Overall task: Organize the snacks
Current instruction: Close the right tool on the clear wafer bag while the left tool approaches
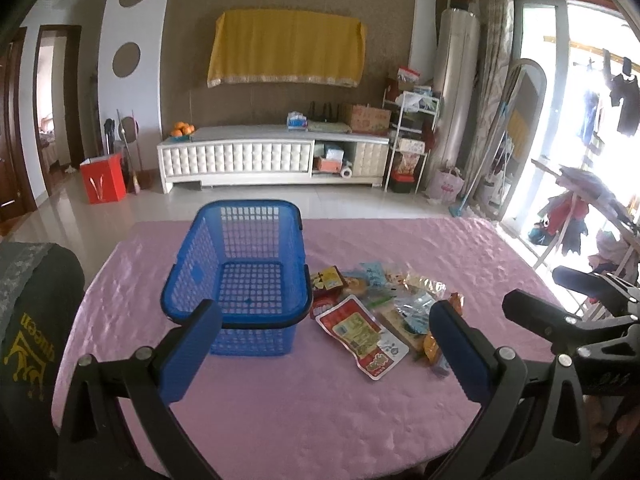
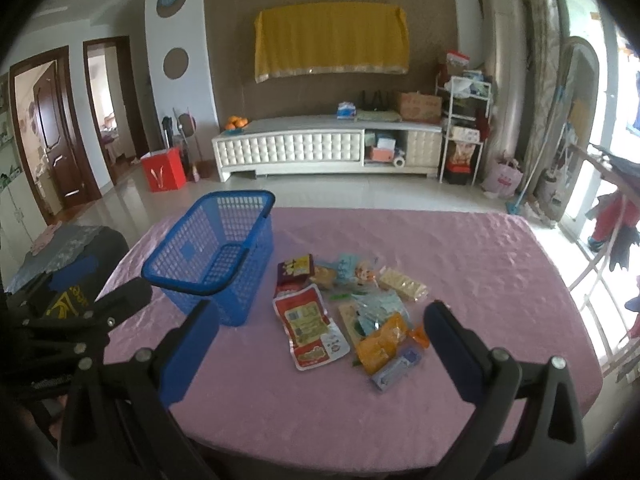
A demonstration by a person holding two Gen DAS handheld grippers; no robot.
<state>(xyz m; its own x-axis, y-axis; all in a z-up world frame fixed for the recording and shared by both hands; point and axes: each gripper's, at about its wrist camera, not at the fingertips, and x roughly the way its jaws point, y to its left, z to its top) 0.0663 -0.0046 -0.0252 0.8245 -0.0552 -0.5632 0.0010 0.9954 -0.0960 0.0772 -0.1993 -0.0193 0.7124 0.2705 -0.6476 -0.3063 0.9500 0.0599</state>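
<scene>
An empty blue plastic basket (image 1: 240, 276) stands on the pink tablecloth (image 1: 304, 400); it also shows in the right wrist view (image 2: 216, 260). A pile of snack packets (image 1: 380, 312) lies to its right, with a red-and-white pouch (image 1: 364, 336) nearest. The right wrist view shows the pile (image 2: 352, 308), the same pouch (image 2: 310, 326), an orange packet (image 2: 380, 342) and a pale wafer pack (image 2: 402, 284). My left gripper (image 1: 326, 332) is open and empty above the near table. My right gripper (image 2: 322, 332) is open and empty, short of the pile.
The table's far edge (image 1: 360, 220) meets tiled floor. A dark chair back with cloth (image 1: 32, 312) stands at the left. A white TV cabinet (image 1: 276, 156) and a red bag (image 1: 102, 178) are across the room. A drying rack (image 1: 592, 216) is at the right.
</scene>
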